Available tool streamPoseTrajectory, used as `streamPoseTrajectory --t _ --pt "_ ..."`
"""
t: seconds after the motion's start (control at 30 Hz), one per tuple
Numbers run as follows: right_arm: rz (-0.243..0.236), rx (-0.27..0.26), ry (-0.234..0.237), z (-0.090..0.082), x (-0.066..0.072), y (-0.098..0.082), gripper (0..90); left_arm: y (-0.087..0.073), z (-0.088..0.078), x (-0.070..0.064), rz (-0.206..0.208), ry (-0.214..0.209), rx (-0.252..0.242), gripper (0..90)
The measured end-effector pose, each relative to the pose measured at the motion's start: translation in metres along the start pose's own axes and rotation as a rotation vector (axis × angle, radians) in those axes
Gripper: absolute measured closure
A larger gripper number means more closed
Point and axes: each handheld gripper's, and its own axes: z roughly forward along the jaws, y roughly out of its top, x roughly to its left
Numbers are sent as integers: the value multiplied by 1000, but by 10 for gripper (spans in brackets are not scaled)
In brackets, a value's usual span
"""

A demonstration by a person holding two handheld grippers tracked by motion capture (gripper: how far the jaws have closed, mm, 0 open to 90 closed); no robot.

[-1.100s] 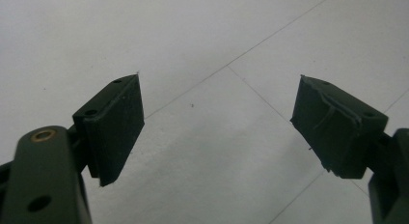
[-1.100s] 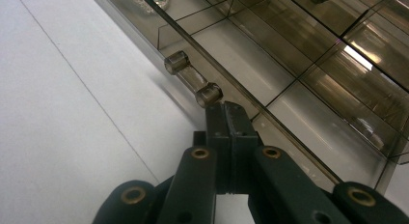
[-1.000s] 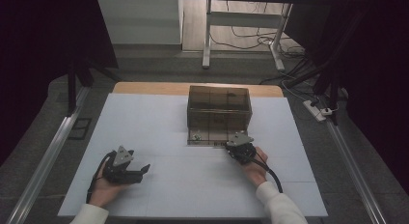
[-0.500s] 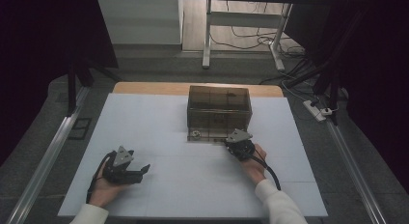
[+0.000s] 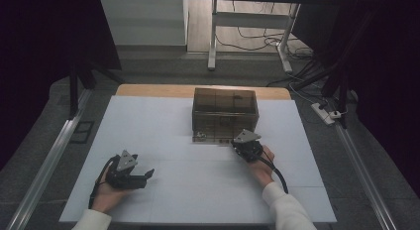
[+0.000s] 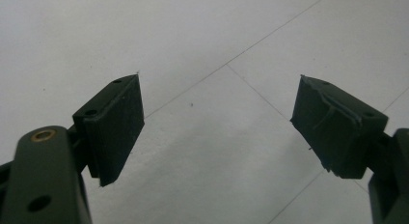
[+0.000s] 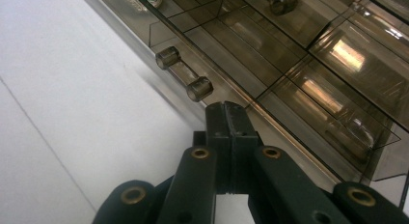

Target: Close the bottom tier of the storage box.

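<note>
Since a moment ago, our right hand-held gripper [image 7: 226, 113] had crept closer to the brown see-through box [image 5: 225, 111] mid-worktop. Pinched tight, holding nothing. It looked hard, slippery; grab its drawer handle [image 7: 184, 73].

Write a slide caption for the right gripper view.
Shut right tongs poised at the front of a smoky transparent drawer box, just beside its clear bar handle.

White sleeves [image 5: 287, 210], black cabled grippers
</note>
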Motion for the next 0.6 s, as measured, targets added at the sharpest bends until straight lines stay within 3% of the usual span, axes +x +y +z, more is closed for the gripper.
streamPoseTrajectory --t 0.6 --pt "17 -4 -13 6 -8 1 899 0 0 0 4 3 3 183"
